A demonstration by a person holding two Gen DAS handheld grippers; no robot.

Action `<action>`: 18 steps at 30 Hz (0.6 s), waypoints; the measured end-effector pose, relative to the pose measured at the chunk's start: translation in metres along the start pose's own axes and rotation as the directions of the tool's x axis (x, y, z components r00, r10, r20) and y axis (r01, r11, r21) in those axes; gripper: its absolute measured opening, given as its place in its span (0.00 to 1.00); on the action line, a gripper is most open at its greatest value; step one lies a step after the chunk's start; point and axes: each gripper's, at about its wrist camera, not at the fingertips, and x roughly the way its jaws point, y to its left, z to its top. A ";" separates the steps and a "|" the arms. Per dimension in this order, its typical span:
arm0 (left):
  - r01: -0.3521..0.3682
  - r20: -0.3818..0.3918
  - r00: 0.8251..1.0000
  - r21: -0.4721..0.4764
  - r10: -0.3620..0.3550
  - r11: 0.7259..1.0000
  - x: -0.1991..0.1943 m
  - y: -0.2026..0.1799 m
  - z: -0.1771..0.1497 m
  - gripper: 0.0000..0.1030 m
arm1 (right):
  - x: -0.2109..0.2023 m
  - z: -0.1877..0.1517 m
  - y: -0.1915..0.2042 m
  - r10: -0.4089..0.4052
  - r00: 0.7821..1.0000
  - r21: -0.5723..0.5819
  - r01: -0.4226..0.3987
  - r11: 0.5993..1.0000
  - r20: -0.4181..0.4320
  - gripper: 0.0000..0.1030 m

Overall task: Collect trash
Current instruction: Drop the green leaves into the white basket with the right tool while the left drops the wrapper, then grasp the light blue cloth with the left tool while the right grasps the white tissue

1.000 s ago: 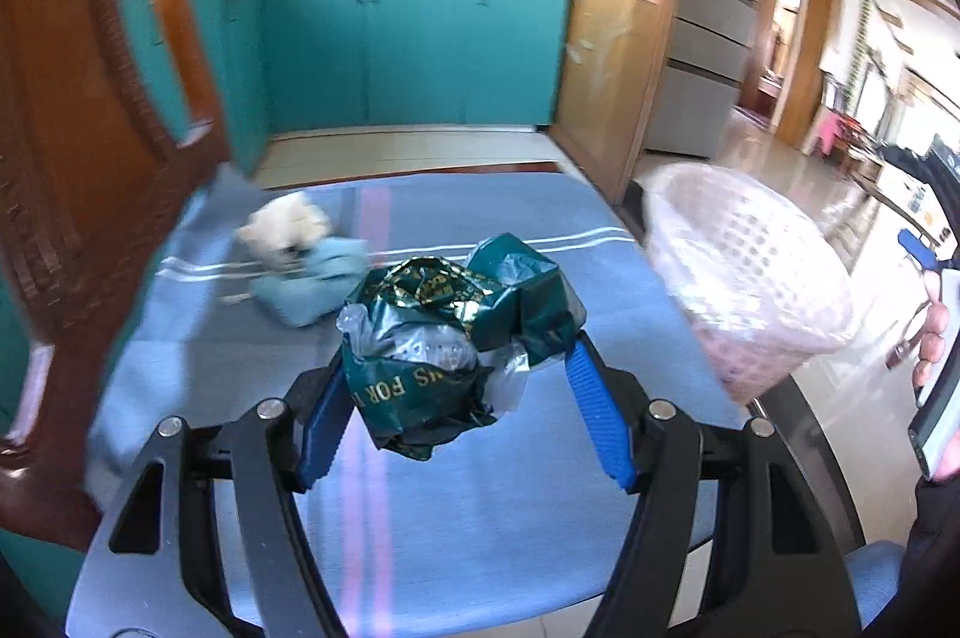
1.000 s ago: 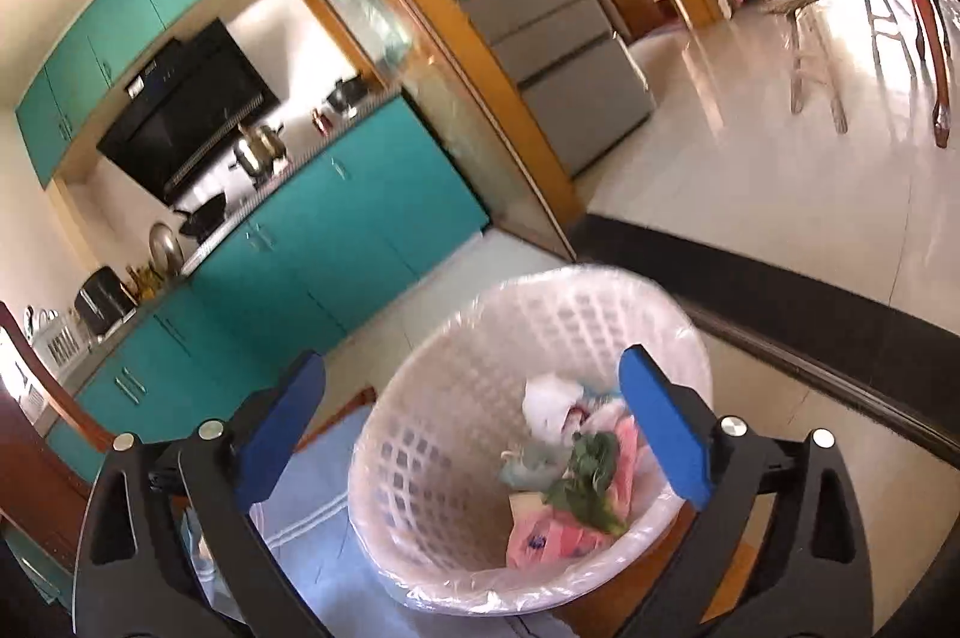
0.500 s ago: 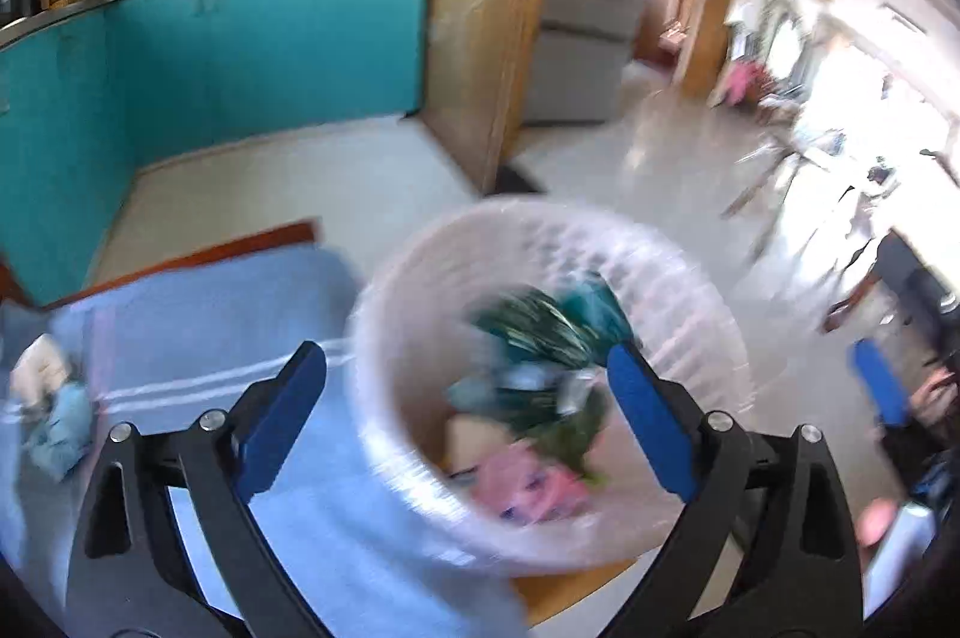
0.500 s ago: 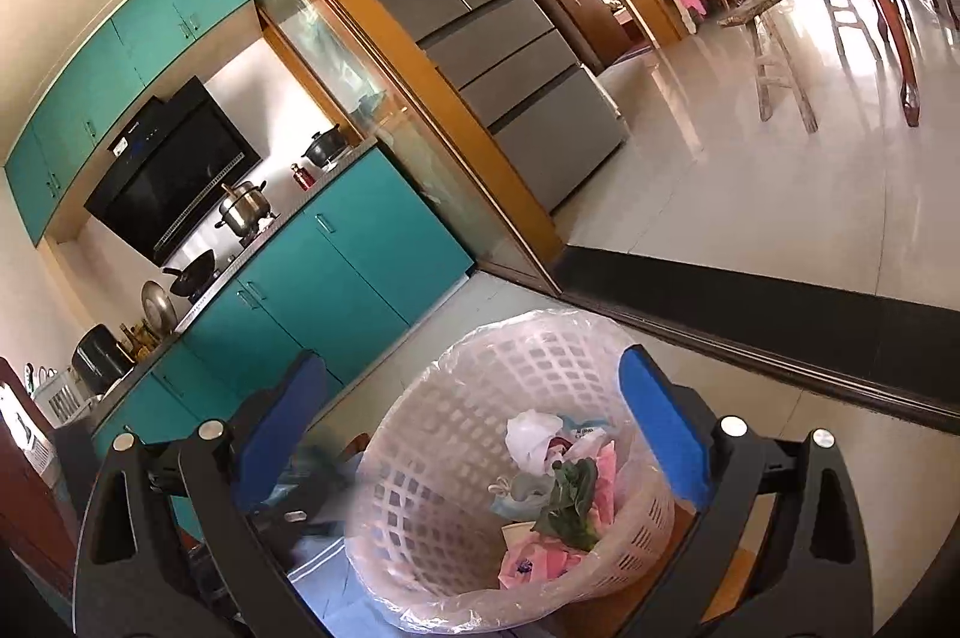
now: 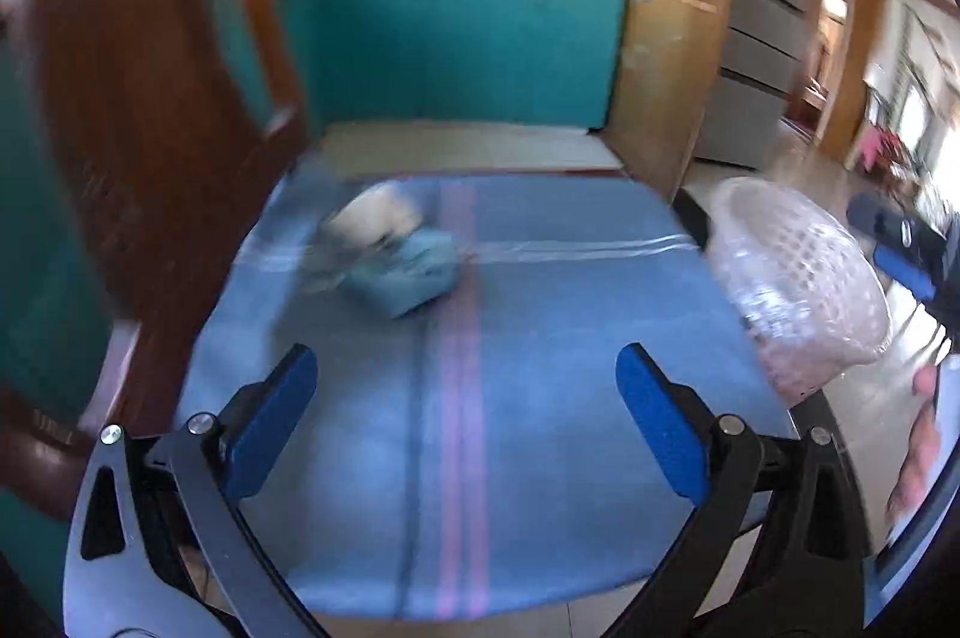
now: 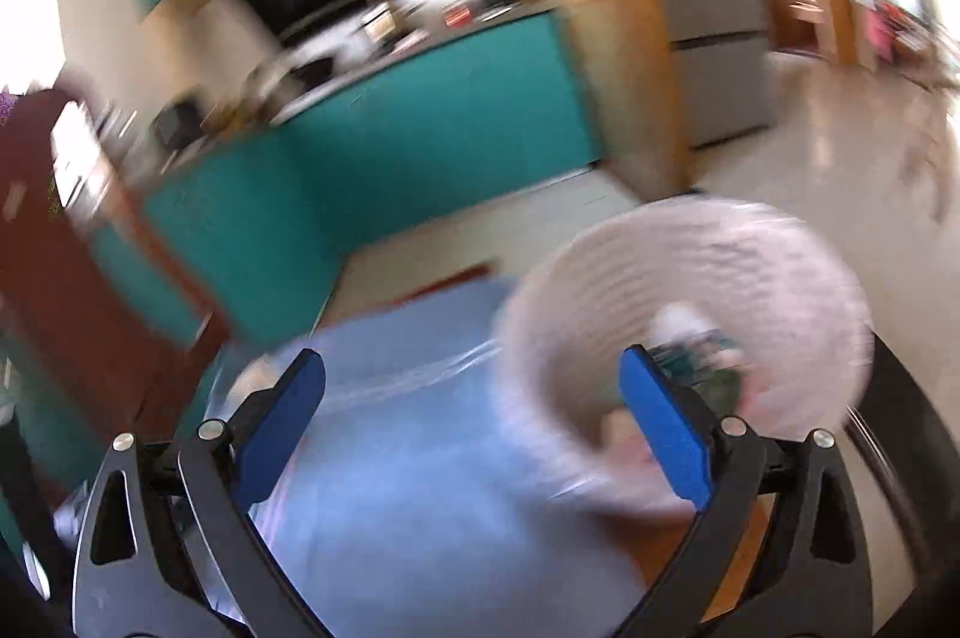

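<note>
My left gripper [image 5: 465, 419] is open and empty above the blue tablecloth [image 5: 540, 428]. A light blue crumpled wad [image 5: 405, 278] with a white crumpled piece [image 5: 372, 218] beside it lies on the cloth ahead, left of centre. The white lattice basket [image 5: 798, 278] with a plastic liner stands off the table's right edge. My right gripper [image 6: 471, 425] is open and empty; the basket [image 6: 690, 278] shows blurred ahead of its right finger, with trash [image 6: 702, 356] inside, including the green bag. The right gripper also shows at the far right of the left wrist view [image 5: 894, 248].
A dark wooden chair back [image 5: 138, 116] stands at the table's left. Teal kitchen cabinets [image 5: 456, 44] lie beyond the far table edge. A grey fridge [image 5: 756, 68] and tiled floor are to the right. Both views are motion-blurred.
My left gripper carried the green bag over to the basket, let it go there, and has swung back over the table, open. The right view has swung left and blurred.
</note>
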 end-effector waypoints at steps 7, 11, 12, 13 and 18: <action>-0.043 -0.033 0.999 -0.054 0.042 0.998 0.005 0.043 -0.002 0.96 | 0.018 -0.030 0.070 0.025 0.997 -0.197 -0.040 0.980 -0.078 0.94; 0.004 -0.049 0.999 -0.084 -0.008 0.996 0.002 0.044 -0.003 0.96 | 0.022 -0.030 0.069 0.025 0.996 -0.159 -0.038 0.987 -0.087 0.94; 0.007 -0.048 0.999 -0.079 -0.011 0.997 0.003 0.044 -0.003 0.96 | 0.023 -0.030 0.068 0.024 0.996 -0.152 -0.038 0.988 -0.090 0.94; 0.008 -0.048 0.999 -0.071 -0.011 0.997 0.002 0.044 -0.002 0.96 | 0.025 -0.030 0.068 0.022 0.995 -0.150 -0.036 0.988 -0.093 0.94; 0.022 -0.050 0.998 -0.083 -0.027 0.996 0.002 0.038 -0.003 0.96 | 0.025 -0.032 0.070 0.013 0.995 -0.158 -0.029 0.987 -0.098 0.94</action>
